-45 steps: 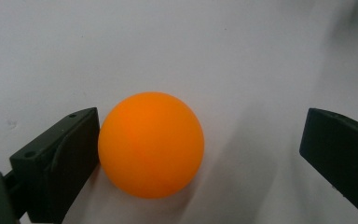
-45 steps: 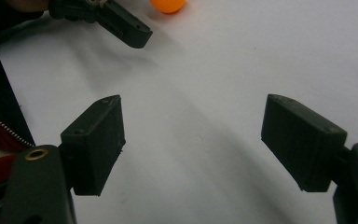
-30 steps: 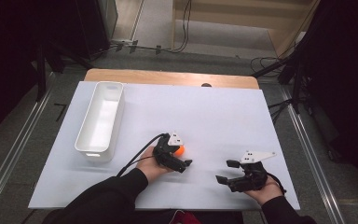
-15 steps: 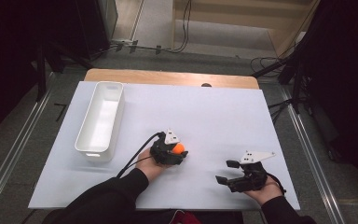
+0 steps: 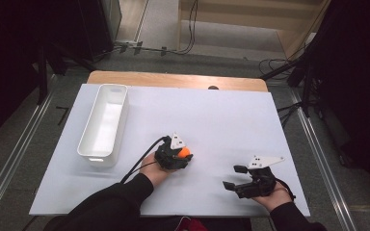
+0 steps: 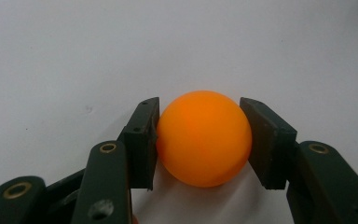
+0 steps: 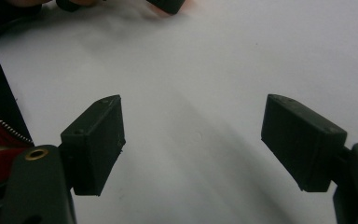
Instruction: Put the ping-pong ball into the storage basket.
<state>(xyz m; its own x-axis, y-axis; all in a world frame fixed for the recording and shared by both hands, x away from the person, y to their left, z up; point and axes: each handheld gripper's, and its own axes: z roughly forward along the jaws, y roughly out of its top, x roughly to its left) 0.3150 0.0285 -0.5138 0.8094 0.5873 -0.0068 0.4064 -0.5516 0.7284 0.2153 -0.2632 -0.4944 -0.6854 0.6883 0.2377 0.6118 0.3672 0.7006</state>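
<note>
A long white tray lies lengthwise on the left side of a white-topped desk, whose bare wooden far edge faces a grey floor where black cables trail.

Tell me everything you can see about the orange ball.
The orange ball is small, round and smooth, with a matte plastic look, much like a table tennis ball, plain and unmarked. It sits between the two black jaws of the left gripper, which press on its opposite sides. In the high view it lies near the middle of the white table, right of the white tray.
</note>
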